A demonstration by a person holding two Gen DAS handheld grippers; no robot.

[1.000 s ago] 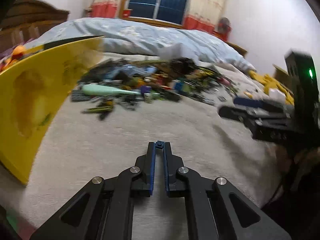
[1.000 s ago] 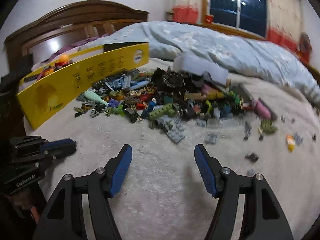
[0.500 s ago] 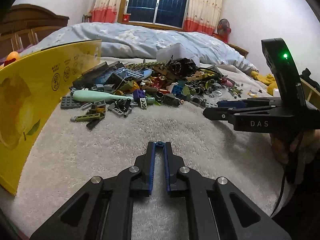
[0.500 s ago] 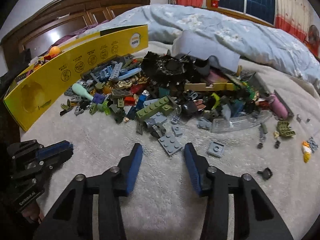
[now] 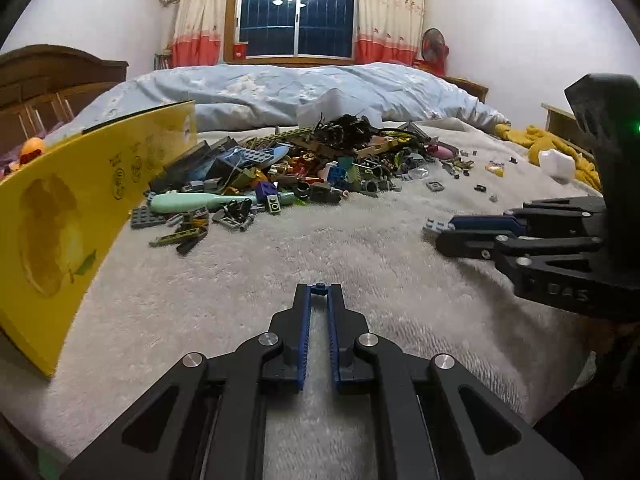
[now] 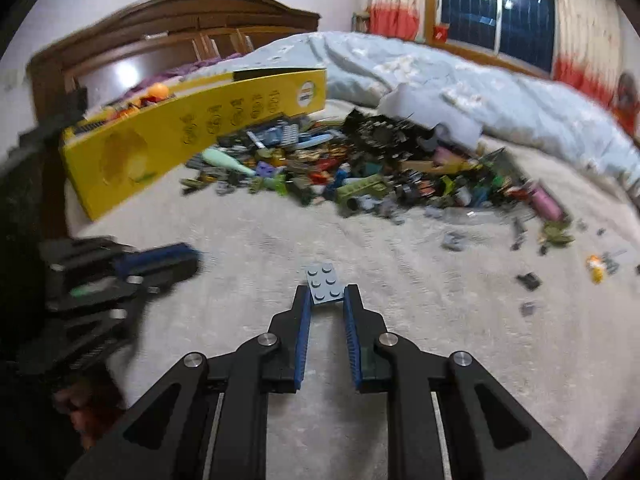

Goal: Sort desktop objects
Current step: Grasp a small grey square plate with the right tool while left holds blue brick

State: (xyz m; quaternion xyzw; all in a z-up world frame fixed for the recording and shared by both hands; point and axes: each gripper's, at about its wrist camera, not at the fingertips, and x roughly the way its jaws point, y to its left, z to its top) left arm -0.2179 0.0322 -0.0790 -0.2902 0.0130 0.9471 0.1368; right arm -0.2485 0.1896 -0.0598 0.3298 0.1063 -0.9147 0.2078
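A heap of mixed toy bricks (image 5: 320, 168) lies on the cream blanket (image 5: 320, 248); it also shows in the right wrist view (image 6: 360, 176). My left gripper (image 5: 319, 289) hovers over bare blanket in front of the heap, shut on a tiny blue brick (image 5: 319, 286) at its tips. My right gripper (image 6: 326, 294) is closing, with a grey studded plate (image 6: 323, 282) pinched between its blue pads, clear of the heap. In the left wrist view the right gripper (image 5: 440, 232) comes in from the right with the grey plate (image 5: 435, 224) at its tip.
A long yellow cardboard box (image 5: 72, 208) stands on edge at the left, holding orange pieces (image 6: 156, 92). Loose small bricks (image 6: 528, 280) are scattered at the right. A blue duvet (image 5: 304, 84) and a wooden headboard (image 6: 180, 12) lie behind.
The right gripper's jaws went from wide to narrow onto the grey plate at the heap's near edge, then drew back with it. The left gripper kept its tiny blue brick.
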